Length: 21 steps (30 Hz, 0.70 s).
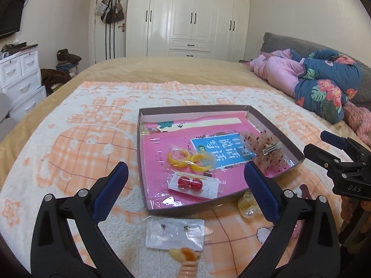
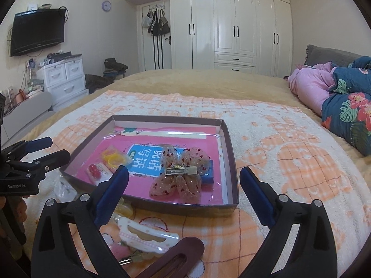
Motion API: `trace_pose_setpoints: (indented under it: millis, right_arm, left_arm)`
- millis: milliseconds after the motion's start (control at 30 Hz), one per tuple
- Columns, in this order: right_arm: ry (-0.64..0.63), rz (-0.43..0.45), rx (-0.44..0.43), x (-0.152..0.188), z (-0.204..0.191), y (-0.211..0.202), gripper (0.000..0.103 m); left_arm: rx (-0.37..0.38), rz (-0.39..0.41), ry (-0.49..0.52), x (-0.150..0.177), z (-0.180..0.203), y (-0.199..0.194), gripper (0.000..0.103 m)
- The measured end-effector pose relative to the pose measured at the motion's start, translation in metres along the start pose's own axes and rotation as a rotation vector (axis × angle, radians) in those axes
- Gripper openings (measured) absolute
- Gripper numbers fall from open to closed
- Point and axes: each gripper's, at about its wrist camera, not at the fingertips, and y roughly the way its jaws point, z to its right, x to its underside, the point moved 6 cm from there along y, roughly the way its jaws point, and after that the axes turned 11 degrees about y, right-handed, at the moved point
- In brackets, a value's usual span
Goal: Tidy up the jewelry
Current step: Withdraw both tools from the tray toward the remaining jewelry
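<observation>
A: Tray (image 1: pixel 148 162) already holds bagged earrings, with more pieces loose on the blanket near it.
B: Both grippers (image 1: pixel 185 180) (image 2: pixel 183 190) gape empty; take the near stud card (image 1: pixel 175 232) by its edge.

1. "DAS", white capitals, on the black body of the right claw (image 1: pixel 334 146), read in the left wrist view.
2. "GenRobot.AI", small white lettering, blurred and only partly legible, on the black body of the left claw (image 2: pixel 44 149), read in the right wrist view.
3. Large white Chinese characters "看图说话写话", seen upside down, on the blue panel of the pink book cover (image 1: pixel 222 149) lying in the tray (image 1: pixel 194 109).
</observation>
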Motion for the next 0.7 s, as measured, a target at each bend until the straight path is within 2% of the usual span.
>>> trace_pose_setpoints:
  millis: [700]
  right_arm:
    - [-0.033,0.056,-0.043,-0.003,-0.012,-0.047,0.094]
  left_arm:
    - [-0.054,0.077,-0.019,0.003,0.003,-0.050,0.092]
